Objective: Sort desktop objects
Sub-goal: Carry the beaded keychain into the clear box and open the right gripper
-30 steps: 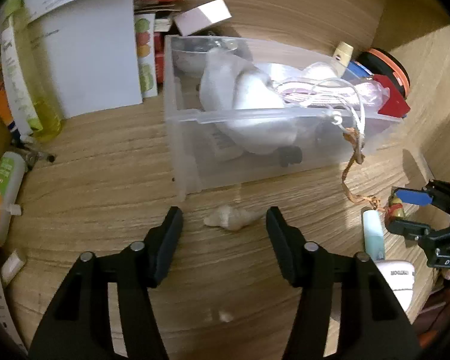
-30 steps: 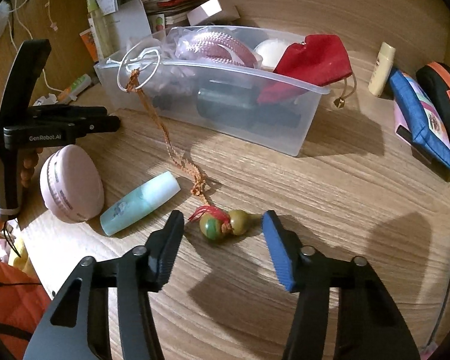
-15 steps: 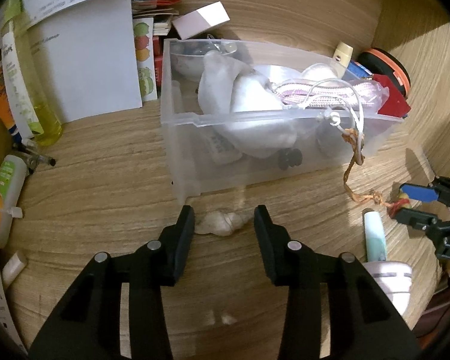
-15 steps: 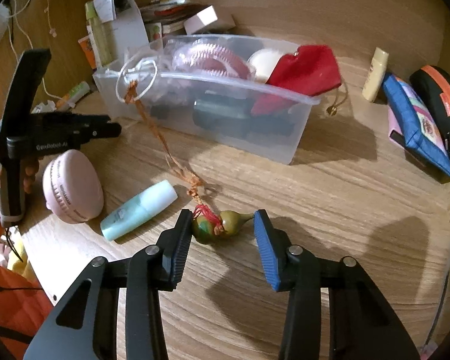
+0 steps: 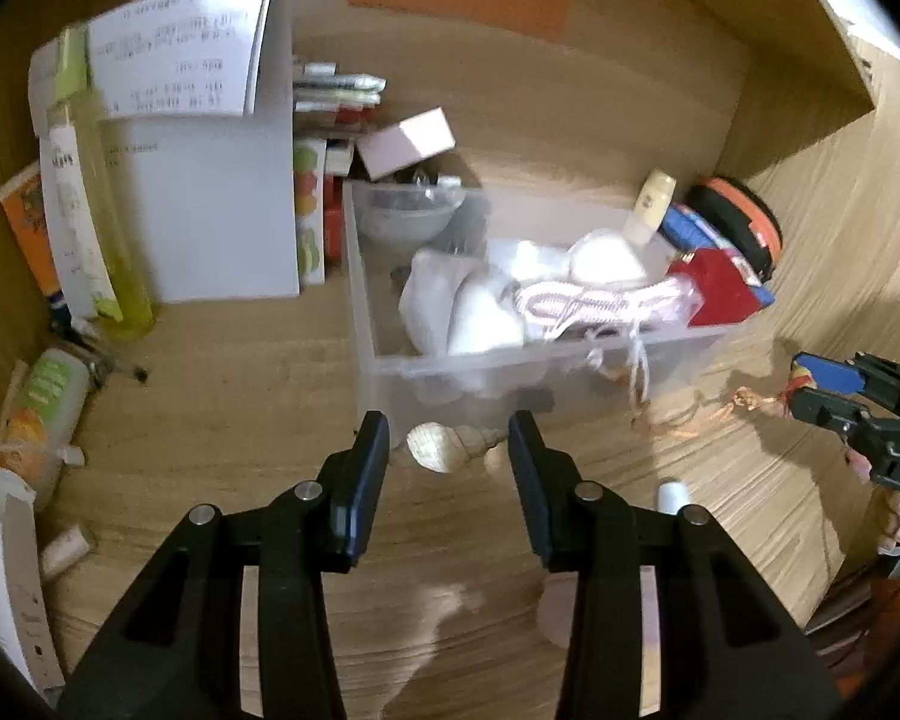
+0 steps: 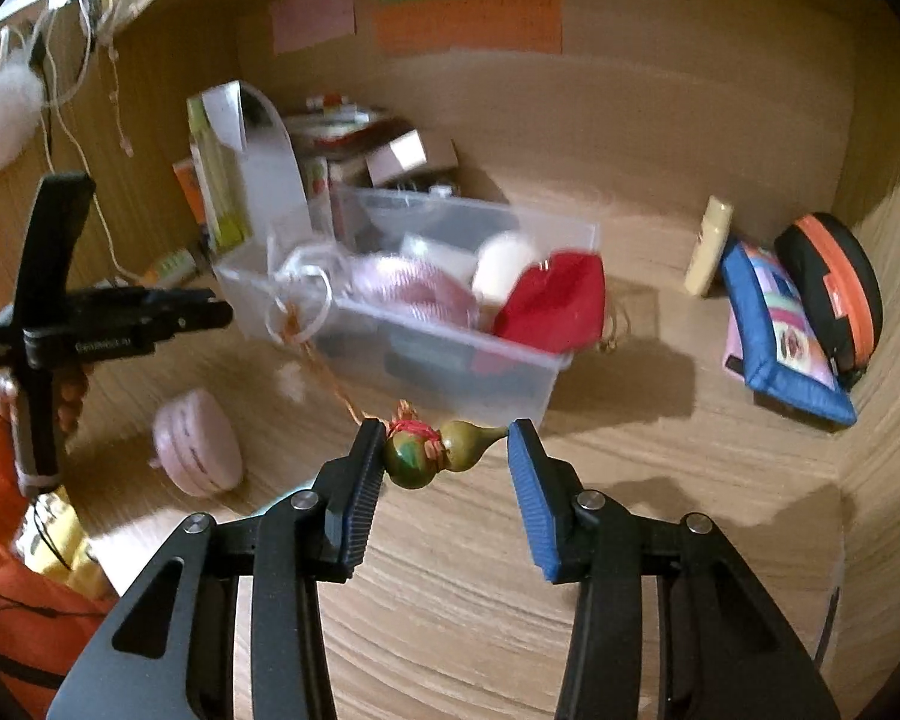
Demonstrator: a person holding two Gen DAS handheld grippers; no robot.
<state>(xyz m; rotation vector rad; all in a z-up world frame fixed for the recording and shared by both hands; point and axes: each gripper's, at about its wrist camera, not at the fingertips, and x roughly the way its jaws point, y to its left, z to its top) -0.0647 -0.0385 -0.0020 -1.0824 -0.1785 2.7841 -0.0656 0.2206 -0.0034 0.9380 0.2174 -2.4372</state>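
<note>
The left gripper (image 5: pixel 448 456) is clenching a pale seashell (image 5: pixel 450 447) between its fingers (image 5: pixel 369 468), just in front of the clear plastic bin (image 5: pixel 510 360). The right gripper (image 6: pixel 447 459) is grasping a small green gourd charm (image 6: pixel 438 456) end to end, its braided orange cord (image 6: pixel 330 384) trailing back to the bin's rim.

The shell looks light, rigid and brittle, so gripping across its broad body seems safer than at the spire. The charm looks hard, smooth and rounded, likely to slip; its cord may snag on the rim.

The left wrist view is showing the bin's contents from above, white bundles and a pink woven item (image 5: pixel 600 303), plus the tall yellow bottle (image 5: pixel 99 210). Only the right wrist view is showing the pink round case (image 6: pixel 198 450) on the table (image 6: pixel 660 480) and the blue pouch (image 6: pixel 780 330).
</note>
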